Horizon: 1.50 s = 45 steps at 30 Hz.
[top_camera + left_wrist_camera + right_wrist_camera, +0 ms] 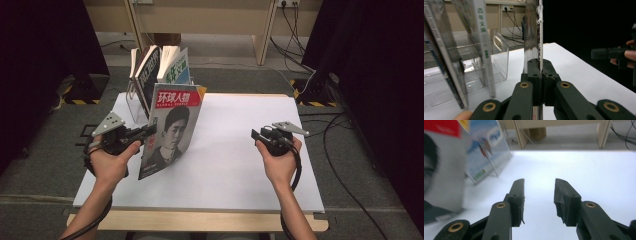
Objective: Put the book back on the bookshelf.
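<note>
One white table (235, 165) takes up most of the high view, with grey floor around it and dark curtains at both sides. At the table's far left corner stands a clear plastic rack (134, 102) holding several books (150, 70) that lean against one another.

Just in front of the rack, a magazine (170, 132) stands upright on its lower edge, tilted slightly, its cover showing a red title band above a black and white portrait. The magazine sits on the left half of the table, its bottom edge touching the white surface.

A person's two forearms come in from the near edge. The left gripper (145, 132) is pinching the magazine's left edge; in the left gripper view its jaws press together on the thin stack of pages (534, 50).

The right gripper (256, 135) hovers over the right half of the table, well apart from the magazine. In the right gripper view its jaws are spread, with bare table between them.
</note>
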Each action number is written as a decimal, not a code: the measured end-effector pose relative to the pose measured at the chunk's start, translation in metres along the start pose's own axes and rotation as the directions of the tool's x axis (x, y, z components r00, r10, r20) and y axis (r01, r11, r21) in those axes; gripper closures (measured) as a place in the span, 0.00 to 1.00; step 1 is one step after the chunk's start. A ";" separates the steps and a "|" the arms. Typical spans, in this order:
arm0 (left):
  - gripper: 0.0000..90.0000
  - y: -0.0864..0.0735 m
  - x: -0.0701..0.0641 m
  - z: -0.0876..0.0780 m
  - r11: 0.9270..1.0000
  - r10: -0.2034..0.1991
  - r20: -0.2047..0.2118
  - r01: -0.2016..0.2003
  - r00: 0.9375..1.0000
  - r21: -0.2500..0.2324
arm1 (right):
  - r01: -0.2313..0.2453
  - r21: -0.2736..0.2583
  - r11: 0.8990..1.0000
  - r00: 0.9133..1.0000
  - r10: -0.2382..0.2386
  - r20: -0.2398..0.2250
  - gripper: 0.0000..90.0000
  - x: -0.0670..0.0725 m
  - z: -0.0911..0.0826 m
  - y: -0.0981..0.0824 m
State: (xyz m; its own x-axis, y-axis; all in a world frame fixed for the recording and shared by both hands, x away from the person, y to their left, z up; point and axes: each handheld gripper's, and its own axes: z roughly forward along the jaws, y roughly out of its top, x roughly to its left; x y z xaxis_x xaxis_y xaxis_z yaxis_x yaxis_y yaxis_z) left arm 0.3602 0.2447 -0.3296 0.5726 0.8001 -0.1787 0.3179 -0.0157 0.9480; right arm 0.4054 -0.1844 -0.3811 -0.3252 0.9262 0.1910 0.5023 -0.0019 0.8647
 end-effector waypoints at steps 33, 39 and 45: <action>0.97 -0.024 0.037 -0.080 0.993 -0.049 -0.075 0.040 0.996 -0.111 | -0.028 0.042 0.999 0.995 0.024 0.102 0.68 -0.036 0.014 -0.079; 0.97 -0.024 0.041 -0.088 0.991 -0.051 -0.089 0.040 0.995 -0.126 | -0.031 0.044 0.999 0.994 0.026 0.106 0.68 -0.038 0.015 -0.081; 0.97 -0.023 0.047 -0.099 0.988 -0.063 -0.120 0.045 0.991 -0.145 | -0.026 0.045 0.999 0.994 0.020 0.111 0.68 -0.040 0.014 -0.081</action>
State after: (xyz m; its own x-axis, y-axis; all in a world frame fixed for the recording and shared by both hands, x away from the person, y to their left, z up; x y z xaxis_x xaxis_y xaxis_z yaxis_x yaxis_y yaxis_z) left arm 0.3047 0.3417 -0.3341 0.4566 0.8657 -0.2050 0.2309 0.1072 0.9671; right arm 0.3893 -0.2159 -0.4653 -0.2238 0.9621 0.1557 0.5461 -0.0086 0.8377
